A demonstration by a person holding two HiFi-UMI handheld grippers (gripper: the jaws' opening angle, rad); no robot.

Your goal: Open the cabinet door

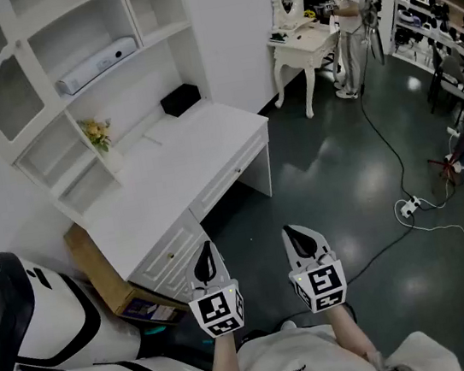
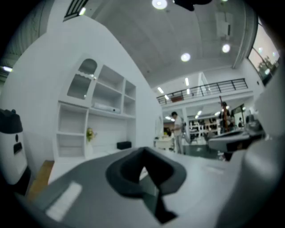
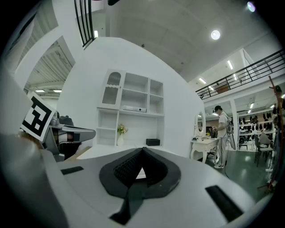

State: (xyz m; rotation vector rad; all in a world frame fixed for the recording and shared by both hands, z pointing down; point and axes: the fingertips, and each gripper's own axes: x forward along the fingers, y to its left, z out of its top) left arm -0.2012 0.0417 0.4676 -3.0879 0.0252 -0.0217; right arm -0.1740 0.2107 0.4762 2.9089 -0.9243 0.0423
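The white desk (image 1: 174, 176) with a shelf unit above it stands at the left of the head view. Its panelled cabinet door (image 1: 173, 265) sits under the desktop, closed, with a small knob, next to a drawer (image 1: 232, 176). My left gripper (image 1: 206, 252) hovers just right of that door, apart from it, jaws shut and empty. My right gripper (image 1: 298, 234) is beside it over the dark floor, also shut and empty. Both gripper views look level at the shelf unit (image 2: 98, 107) (image 3: 131, 109) over closed jaw tips (image 2: 143, 153) (image 3: 142, 152); the door itself is hidden there.
A white and black machine (image 1: 37, 326) and a wooden board (image 1: 98, 269) stand left of the cabinet. On the desk are a black box (image 1: 180, 99) and a flower vase (image 1: 99, 137). A person (image 1: 352, 7) stands by a vanity table (image 1: 305, 40); a cable (image 1: 408, 207) crosses the floor.
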